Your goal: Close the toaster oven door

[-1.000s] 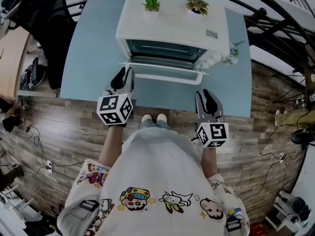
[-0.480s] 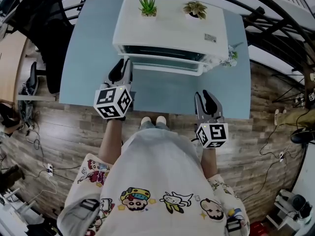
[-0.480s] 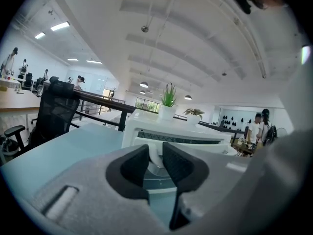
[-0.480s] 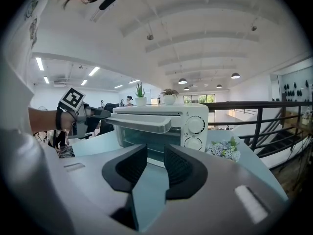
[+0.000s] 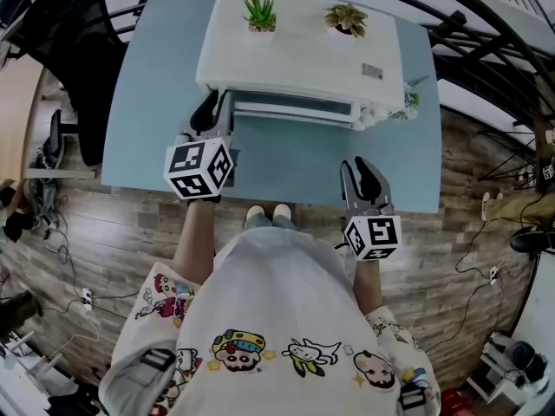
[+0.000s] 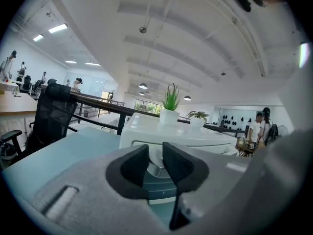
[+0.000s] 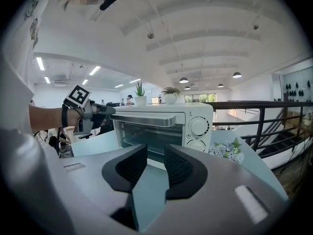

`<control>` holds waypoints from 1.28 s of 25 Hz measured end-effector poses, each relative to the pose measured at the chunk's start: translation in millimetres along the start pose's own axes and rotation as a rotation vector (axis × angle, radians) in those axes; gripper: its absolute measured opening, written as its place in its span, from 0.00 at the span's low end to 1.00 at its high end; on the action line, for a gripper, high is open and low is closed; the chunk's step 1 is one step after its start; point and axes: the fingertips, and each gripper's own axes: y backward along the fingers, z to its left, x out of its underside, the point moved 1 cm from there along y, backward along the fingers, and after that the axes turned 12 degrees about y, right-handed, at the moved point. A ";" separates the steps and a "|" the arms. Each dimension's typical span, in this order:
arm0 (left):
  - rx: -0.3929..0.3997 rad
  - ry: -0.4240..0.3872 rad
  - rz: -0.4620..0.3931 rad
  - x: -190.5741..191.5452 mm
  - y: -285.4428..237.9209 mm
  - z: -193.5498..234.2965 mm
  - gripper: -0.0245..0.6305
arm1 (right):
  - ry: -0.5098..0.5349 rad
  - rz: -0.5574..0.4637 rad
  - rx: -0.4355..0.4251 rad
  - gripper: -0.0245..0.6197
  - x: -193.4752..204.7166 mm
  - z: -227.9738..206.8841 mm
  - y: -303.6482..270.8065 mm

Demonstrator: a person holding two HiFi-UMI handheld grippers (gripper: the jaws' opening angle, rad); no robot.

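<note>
Well, one toaster oven (image 5: pixel 299 55) stands on the one blue table (image 5: pixel 156 111). It has two potted plants (image 5: pixel 261 9) on its roof, two white knobs (image 7: pixel 199 126) on the right of its face and one small bunch of flowers (image 5: pixel 408 100) just beside its right flank. I carry two grippers. My left gripper (image 5: pixel 215 109) is at the oven's front left corner, its tips up against the left end of the door handle (image 7: pixel 146 120). Its jaws stand a narrow gap apart, and I see that handle end through the gap, the pads not closed on it. My right gripper (image 5: pixel 361 168) hangs well in front of the oven's right half, jaws apart on nothing. The door (image 7: pixel 151 138) is almost upright against the oven's front. A second ago it lay dropped open and level, with my left gripper farther from the oven; my right one has kept its place.
</note>
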 end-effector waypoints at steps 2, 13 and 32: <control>-0.003 -0.003 -0.001 0.1 -0.1 -0.2 0.17 | -0.001 0.002 0.000 0.20 0.9 -0.5 -1.0; -0.008 -0.044 -0.015 -3.3 0.7 -2.1 0.18 | -0.009 -0.007 -0.003 0.20 -1.0 -0.2 1.0; 0.055 -0.115 -0.005 12.0 76.2 -31.4 0.21 | 0.012 -0.087 -0.051 0.19 -22.0 13.5 20.4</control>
